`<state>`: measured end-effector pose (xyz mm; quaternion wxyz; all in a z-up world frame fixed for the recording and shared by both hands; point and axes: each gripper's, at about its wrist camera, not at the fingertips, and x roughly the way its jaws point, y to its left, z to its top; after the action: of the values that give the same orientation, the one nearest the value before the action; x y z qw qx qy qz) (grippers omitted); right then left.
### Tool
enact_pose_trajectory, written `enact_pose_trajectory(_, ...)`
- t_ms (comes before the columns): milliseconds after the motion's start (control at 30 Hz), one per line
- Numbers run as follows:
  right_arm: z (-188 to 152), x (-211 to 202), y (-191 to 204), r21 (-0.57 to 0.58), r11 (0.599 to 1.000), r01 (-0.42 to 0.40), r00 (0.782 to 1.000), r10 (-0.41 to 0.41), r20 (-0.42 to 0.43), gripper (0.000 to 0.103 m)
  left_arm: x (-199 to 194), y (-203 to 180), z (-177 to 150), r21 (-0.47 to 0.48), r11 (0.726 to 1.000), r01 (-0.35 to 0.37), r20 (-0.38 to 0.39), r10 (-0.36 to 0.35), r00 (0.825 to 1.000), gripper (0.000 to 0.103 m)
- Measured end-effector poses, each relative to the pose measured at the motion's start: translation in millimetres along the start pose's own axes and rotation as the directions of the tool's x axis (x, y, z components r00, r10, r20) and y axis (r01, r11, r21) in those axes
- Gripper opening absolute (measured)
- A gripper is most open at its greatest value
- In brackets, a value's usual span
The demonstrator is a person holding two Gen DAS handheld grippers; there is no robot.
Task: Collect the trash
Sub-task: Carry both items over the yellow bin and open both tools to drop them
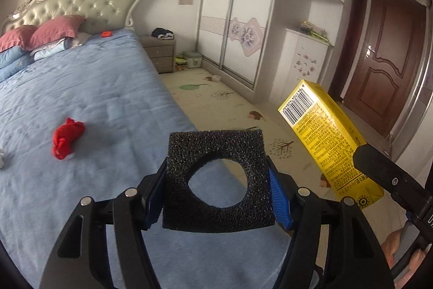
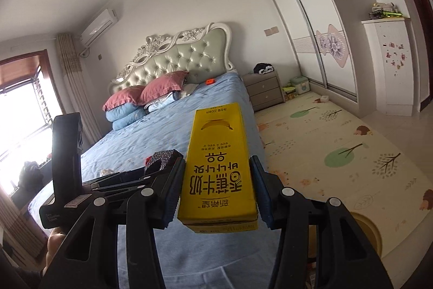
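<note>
My left gripper (image 1: pixel 216 180) is shut on a black foam square (image 1: pixel 216 145) with a round hole, held over the blue bed (image 1: pixel 108 99). My right gripper (image 2: pixel 216 161) is shut on a yellow drink carton (image 2: pixel 219 167), gripped by its sides and pointing away. In the left wrist view the same yellow carton (image 1: pixel 324 137) stands tilted at the right, over the floor mat. A red crumpled piece (image 1: pixel 67 138) lies on the bed to the left. A small white scrap (image 2: pixel 107 171) lies on the bed behind the left gripper (image 2: pixel 151 172).
Pink pillows (image 2: pixel 162 85) and folded bedding sit at the padded headboard. A grey nightstand (image 1: pixel 159 50) stands beside the bed. A patterned floor mat (image 2: pixel 338 153) runs to the wardrobe (image 1: pixel 238 18). The brown door (image 1: pixel 384 58) is shut. A round beige container (image 2: pixel 365 232) shows at lower right.
</note>
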<state>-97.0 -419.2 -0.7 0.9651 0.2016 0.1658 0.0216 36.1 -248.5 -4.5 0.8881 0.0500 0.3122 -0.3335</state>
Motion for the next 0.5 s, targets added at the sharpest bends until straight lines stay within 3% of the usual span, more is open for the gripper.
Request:
enact_pose_trajectory(300, -25.0, -36.0, -76.2, 0.088, 0.982, 0.167, 0.986, -0.165, -0.033, 0.048, 56.6, -75.5, -12.3, 0.09, 0.987, 0.131, -0.125, -0.119, 0.985, 0.065)
enact_pose_trajectory(500, -43.3, -47.7, -110.4, 0.12, 0.96, 0.253, 0.967, -0.245, -0.074, 0.048, 96.4, -110.0, -27.6, 0.12, 0.973, 0.195, -0.236, -0.163, 0.958, 0.065)
